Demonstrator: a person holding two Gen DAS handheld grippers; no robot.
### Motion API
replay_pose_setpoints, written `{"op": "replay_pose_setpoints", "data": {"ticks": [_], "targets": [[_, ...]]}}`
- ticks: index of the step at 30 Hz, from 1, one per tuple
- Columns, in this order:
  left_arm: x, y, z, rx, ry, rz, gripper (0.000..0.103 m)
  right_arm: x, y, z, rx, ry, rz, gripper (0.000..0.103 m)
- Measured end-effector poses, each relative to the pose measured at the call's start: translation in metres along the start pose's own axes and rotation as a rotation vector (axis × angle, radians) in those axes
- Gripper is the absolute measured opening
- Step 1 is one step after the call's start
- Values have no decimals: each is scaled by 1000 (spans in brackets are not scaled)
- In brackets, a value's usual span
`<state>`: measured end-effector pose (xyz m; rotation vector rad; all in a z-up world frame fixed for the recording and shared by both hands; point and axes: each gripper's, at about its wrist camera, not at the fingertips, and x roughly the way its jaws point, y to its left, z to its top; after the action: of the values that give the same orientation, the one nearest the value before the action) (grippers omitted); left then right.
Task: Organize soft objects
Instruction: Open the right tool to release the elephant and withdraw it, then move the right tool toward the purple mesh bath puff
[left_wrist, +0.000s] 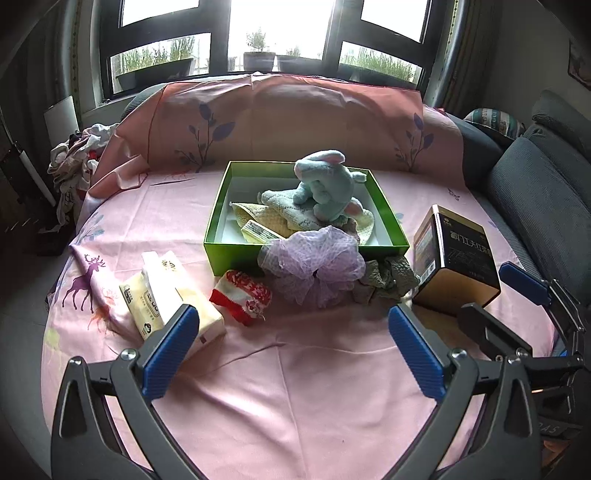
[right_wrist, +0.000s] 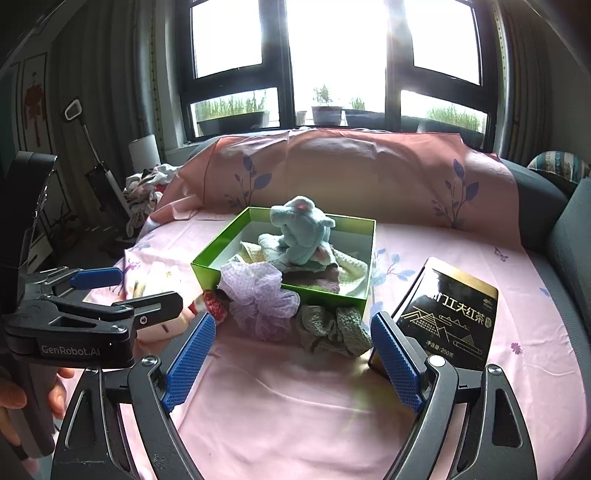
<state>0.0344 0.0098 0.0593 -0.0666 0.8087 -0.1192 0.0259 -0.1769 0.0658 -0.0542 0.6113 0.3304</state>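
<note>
Two grippers hang over a pink printed sheet, and neither grips anything: the left gripper has its ribbed blue pads spread wide over bare cloth, and the right gripper is likewise wide apart, its pads flanking the grey-green knitted cloth without touching it. From the left wrist view the right gripper shows only partly at the right edge, cut off by the frame. A shallow green cardboard box with a white interior sits near the middle of the sheet; inside it a fuzzy pale-blue plush rabbit slumps on a heap of terry cloths in cream, pale green and mauve, whose number is hard to make out since they overlap. A small labelled item lies among them, its print unreadable. A frilly lilac mesh bath pouf leans against the box's near wall and hides part of it. Just left of the pouf lies a red-and-white knitted sock; the crumpled knitted cloth lies just right of it. A glossy black-and-gold tea tin stands at the right, and soft tissue packs lie at the left, partly behind the left pad.
</note>
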Motion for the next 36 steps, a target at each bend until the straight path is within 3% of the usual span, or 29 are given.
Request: {"op": "replay_pose_setpoints", "data": {"ticks": [14, 19, 29, 36], "targets": [[-2, 14, -37, -85, 35, -2, 102, -1, 6, -16, 1, 39, 18, 87], [2, 21, -46, -92, 23, 55, 102, 9, 8, -22, 14, 70, 28, 87], [20, 51, -57, -200, 47, -46, 102, 47, 9, -33, 48, 144, 57, 87], [36, 76, -61, -265, 64, -92, 102, 91, 9, -33, 83, 177, 150, 87]]}}
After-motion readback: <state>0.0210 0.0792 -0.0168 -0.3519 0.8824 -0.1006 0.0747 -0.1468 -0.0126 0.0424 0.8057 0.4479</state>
